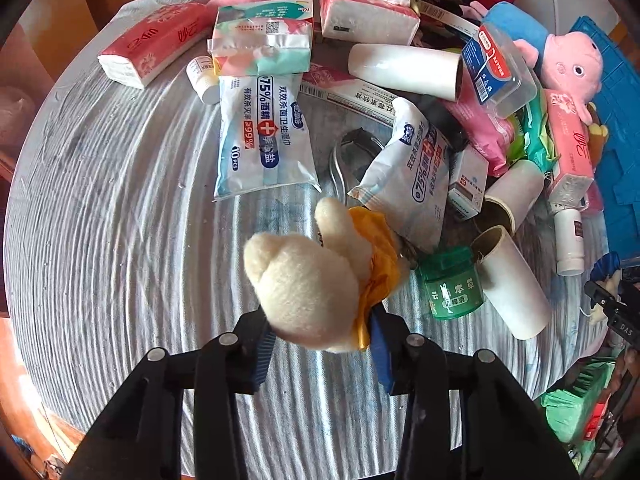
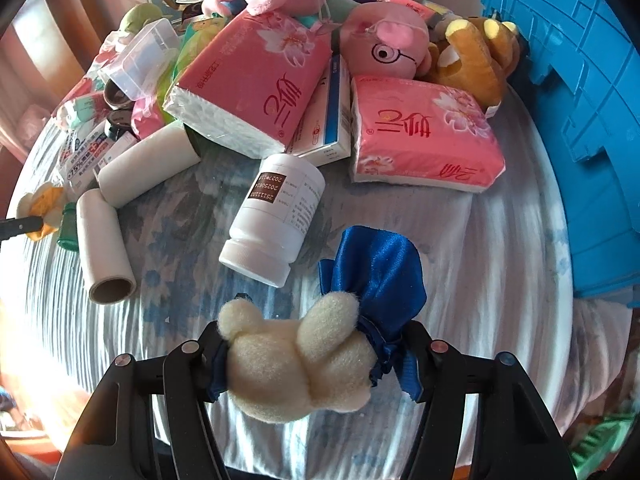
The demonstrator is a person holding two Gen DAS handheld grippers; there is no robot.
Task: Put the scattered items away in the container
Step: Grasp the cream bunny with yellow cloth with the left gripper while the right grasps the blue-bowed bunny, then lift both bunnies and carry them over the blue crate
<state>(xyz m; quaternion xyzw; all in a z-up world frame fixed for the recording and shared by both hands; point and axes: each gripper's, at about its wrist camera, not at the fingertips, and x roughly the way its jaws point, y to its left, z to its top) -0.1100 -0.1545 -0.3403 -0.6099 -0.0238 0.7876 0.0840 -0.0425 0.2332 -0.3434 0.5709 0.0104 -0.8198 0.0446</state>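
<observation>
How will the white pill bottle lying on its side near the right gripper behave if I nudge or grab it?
The white pill bottle lies on its side on the cloth, so a nudge across its length would probably roll it. Its smooth plastic wall may slip between the pads. It looks rigid, so a firm grip shouldn't crush it; its weight can't be judged.

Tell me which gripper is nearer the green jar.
Left. The left gripper, shut on a yellow-dressed plush, hangs right beside the green jar. The right gripper, holding a blue-dressed plush, is farther away, across the rolls.
</observation>
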